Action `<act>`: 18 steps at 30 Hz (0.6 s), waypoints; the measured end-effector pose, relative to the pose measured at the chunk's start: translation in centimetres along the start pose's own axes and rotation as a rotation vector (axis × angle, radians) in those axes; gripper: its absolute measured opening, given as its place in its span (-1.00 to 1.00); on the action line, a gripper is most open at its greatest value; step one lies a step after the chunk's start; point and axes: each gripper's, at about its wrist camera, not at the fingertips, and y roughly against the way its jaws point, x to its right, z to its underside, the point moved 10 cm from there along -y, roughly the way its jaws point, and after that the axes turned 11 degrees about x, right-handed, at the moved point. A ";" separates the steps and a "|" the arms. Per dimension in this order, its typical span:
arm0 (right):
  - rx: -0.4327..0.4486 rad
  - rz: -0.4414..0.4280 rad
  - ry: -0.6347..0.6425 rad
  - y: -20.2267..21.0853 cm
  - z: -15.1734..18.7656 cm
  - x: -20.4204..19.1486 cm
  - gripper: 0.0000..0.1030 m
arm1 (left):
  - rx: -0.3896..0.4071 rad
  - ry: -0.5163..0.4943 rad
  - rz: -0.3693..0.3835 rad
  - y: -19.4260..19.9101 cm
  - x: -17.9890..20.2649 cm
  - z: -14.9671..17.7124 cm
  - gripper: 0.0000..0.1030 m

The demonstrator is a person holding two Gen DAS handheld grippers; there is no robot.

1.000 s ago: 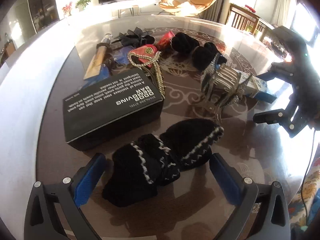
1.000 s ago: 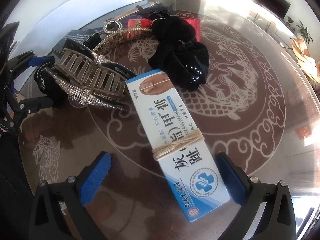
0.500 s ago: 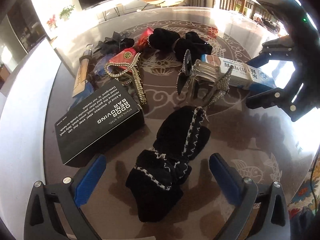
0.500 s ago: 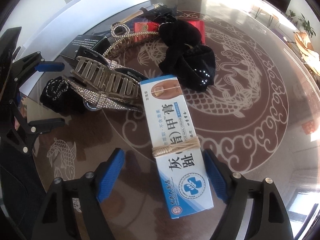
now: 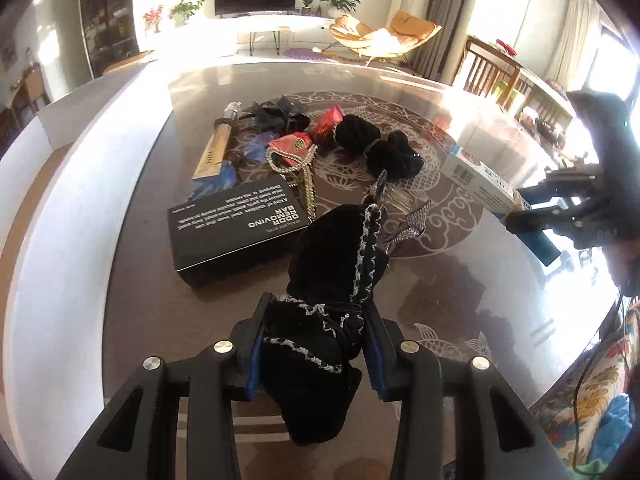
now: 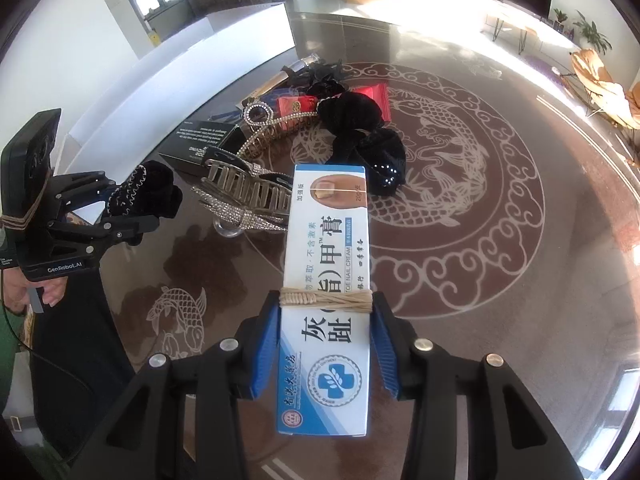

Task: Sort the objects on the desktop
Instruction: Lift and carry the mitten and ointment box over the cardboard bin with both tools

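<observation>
Left wrist: left claw [image 5: 314,344] closing on one black bow [image 5: 332,264] (right claw [image 6: 326,344] likewise, one box [image 6: 328,300]).

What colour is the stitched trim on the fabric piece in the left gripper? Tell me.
Silvery white zigzag stitching on black fabric piece, clearest in the left wrist view.

Hair claw [image 6: 244,196] beside box [image 6: 200,146]

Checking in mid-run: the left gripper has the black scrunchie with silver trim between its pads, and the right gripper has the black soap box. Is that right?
Not quite. The left gripper does have the black scrunchie with silver trim between its pads, jaws closing on it. But the right gripper holds the white-and-blue nail cream box, as the right wrist view shows. The black soap box lies on the table.
</observation>
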 end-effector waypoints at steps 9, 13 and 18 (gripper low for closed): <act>0.096 -0.136 0.072 1.7 -8.6 -8.4 -0.14 | 0.114 0.200 -0.211 10.0 -13.5 -4.8 -0.21; 0.087 -0.235 0.126 -2.3 -14.0 -16.3 -0.14 | 0.048 0.332 -0.328 10.9 -22.3 -2.8 -0.21; 0.046 -0.287 0.152 -8.9 -19.7 -25.7 -0.14 | -0.012 0.420 -0.431 10.1 -28.6 -0.1 -0.21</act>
